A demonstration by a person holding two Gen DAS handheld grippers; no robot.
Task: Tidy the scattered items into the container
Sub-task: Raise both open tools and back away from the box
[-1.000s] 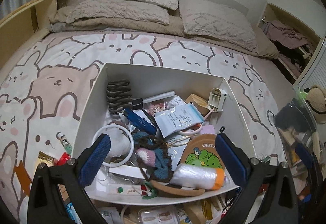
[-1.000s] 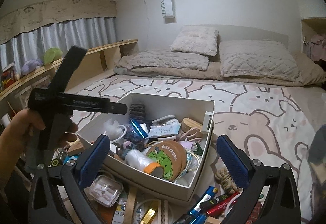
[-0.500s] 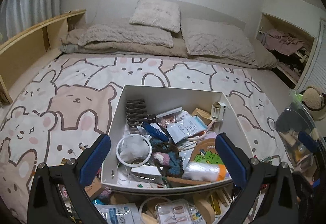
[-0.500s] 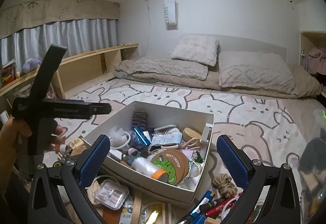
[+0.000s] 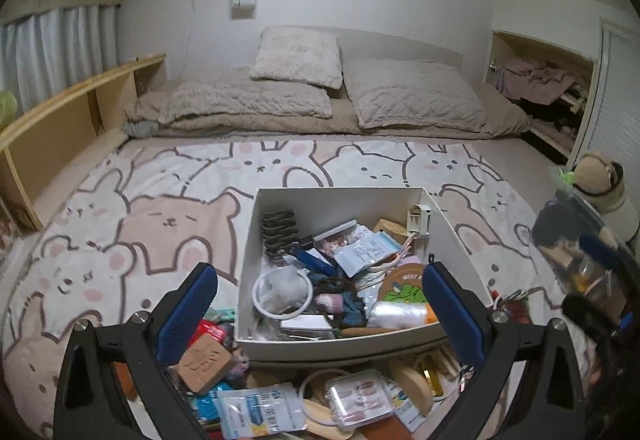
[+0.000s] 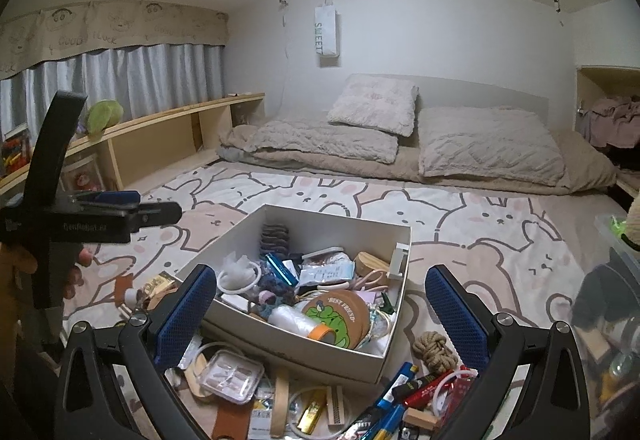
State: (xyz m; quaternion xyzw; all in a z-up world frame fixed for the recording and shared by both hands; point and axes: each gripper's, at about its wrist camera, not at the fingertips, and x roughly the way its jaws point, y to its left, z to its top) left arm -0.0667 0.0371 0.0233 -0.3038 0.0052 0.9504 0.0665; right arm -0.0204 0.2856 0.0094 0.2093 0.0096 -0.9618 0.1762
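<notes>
A white box (image 5: 340, 342) sits on the bear-print blanket, full of small items: a green frog disc (image 6: 336, 316), a plastic roll (image 5: 400, 314) and a white ring (image 5: 282, 294). My left gripper (image 5: 320, 314) hovers open and empty above the box's near edge. My right gripper (image 6: 320, 316) is open and empty too, in front of the box (image 6: 292, 344). Loose items lie before the box: a brown block (image 5: 204, 360), a blue-white packet (image 5: 256, 412), a clear nail case (image 6: 230, 376), a rope knot (image 6: 434, 348) and pens (image 6: 400, 388). In the right wrist view a hand holds the left gripper (image 6: 152, 210) at the left.
Pillows (image 5: 416, 96) and bedding lie at the far end of the blanket. A wooden shelf (image 5: 72, 112) runs along the left side. A clear bin with a plush toy (image 5: 596, 180) stands at the right, and a clothes nook (image 5: 540, 84) lies beyond it.
Both grippers have pulled back and tilted up, so the box looks smaller and lower. More loose items show in front of it. Both stay open and empty.
</notes>
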